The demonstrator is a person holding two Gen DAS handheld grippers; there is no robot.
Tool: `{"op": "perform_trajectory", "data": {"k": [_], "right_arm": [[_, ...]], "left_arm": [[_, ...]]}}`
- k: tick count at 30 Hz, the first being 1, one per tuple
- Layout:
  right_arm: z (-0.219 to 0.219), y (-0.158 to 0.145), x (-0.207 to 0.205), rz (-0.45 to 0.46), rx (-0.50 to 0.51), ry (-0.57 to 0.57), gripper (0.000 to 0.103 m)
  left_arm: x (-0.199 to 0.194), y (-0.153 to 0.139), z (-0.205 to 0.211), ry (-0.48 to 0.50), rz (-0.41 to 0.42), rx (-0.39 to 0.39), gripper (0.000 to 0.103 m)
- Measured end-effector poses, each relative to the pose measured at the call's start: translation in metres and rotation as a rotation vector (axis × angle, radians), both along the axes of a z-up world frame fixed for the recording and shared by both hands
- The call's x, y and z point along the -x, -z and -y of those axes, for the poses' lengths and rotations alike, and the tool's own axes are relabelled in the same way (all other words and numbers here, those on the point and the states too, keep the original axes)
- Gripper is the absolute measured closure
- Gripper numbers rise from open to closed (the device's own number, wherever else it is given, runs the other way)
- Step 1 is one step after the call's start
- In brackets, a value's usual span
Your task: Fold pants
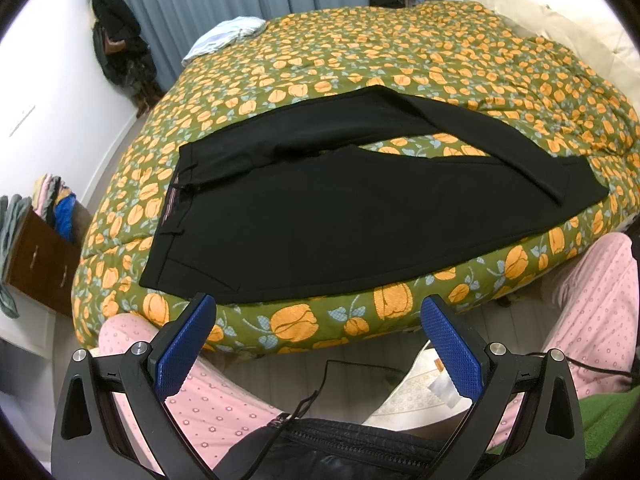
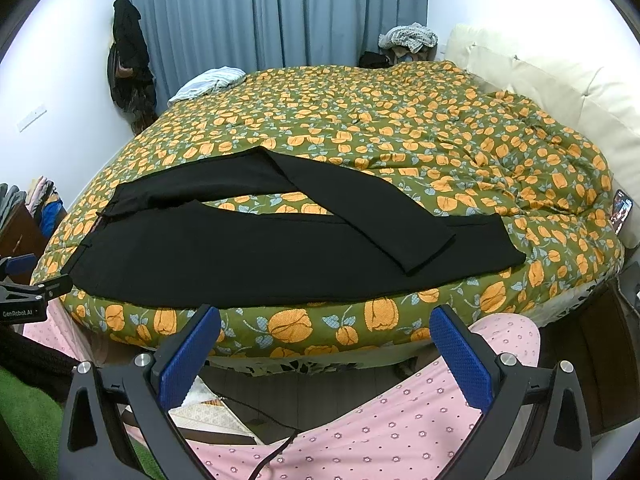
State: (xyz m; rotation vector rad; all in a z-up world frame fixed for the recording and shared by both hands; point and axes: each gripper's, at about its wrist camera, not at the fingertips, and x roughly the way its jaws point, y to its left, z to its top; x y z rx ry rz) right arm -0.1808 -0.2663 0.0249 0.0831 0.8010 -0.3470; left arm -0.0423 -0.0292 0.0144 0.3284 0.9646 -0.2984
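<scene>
On the flowered quilt [image 1: 360, 60] the pants [image 1: 320, 208] lie limp; my left gripper [image 1: 318, 344] and right gripper [image 2: 326, 354] gape empty, so I'd pinch the waistband [image 1: 176, 184].

Left gripper [image 1: 318, 344]: black frame, two blue bumpy pads, shiny round silver screws.
Right gripper [image 2: 326, 354]: same black frame, blue bumpy pads, silver screws.
Writing: white letters "GenRobot.AI" on the left gripper's black side.
Cable [image 1: 316, 394]: thin and black.
Pajama pants [image 2: 400, 432]: pink with tiny flower dots.
Sleeve [image 1: 612, 412]: green.
</scene>
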Motion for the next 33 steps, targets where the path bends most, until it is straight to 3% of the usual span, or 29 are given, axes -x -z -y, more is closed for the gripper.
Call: {"op": "perform_trajectory", "data": {"k": [33], "right_arm": [[0.0007,0.0048,-0.005,-0.018,-0.014,-0.017,0.0]], "left_arm": [[-0.0024,0.0056,-0.0001,-0.004,-0.012,0.003,0.001]]}}
